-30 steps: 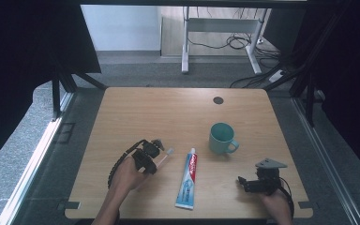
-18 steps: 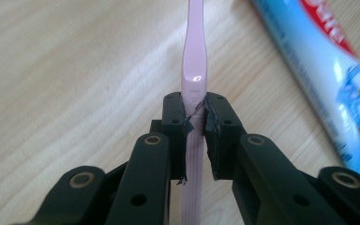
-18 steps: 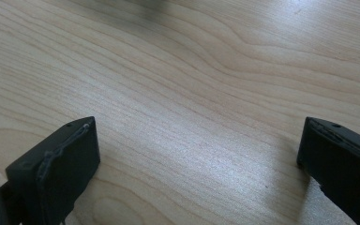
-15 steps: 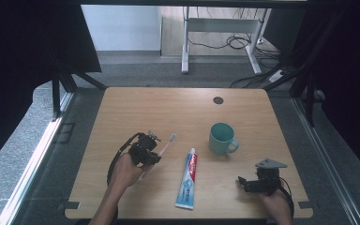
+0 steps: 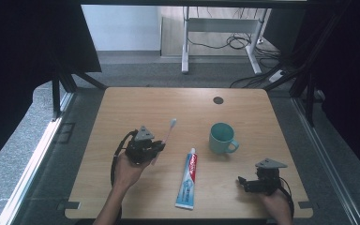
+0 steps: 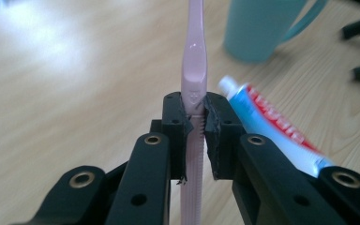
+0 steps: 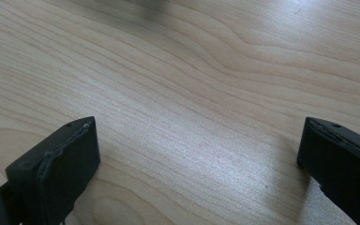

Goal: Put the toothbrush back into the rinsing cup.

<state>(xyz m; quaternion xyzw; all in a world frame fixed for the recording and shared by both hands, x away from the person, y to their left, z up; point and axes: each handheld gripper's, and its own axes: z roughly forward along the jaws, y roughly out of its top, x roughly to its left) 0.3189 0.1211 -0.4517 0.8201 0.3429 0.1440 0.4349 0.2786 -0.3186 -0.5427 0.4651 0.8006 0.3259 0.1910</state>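
High view: a pink toothbrush (image 5: 167, 133) is seen pinched in the left gripper (image 5: 155, 147), with its bristled head pointed away from the person, over the wooden table (image 5: 136, 105). In the left gripper view the black jaws are pressed onto the ribbed part of the toothbrush (image 6: 193, 89) handle, just below a small embossed mark that cannot be read. The brush is judged to be light, stiff and thin, with smooth plastic that could slip or swivel if held at one narrow point; the ribbed grip zone near the middle is judged the best place to be taken hold of, and it is there that it is held. A toothpaste tube (image 5: 188, 176) lies flat on the table between the two hands, its red and blue lettering too blurred to be read. A teal mug (image 5: 221, 138) stands beyond it. The right gripper (image 5: 243, 183) rests low near the table's front edge, its jaws spread wide over bare wood with nothing between them.
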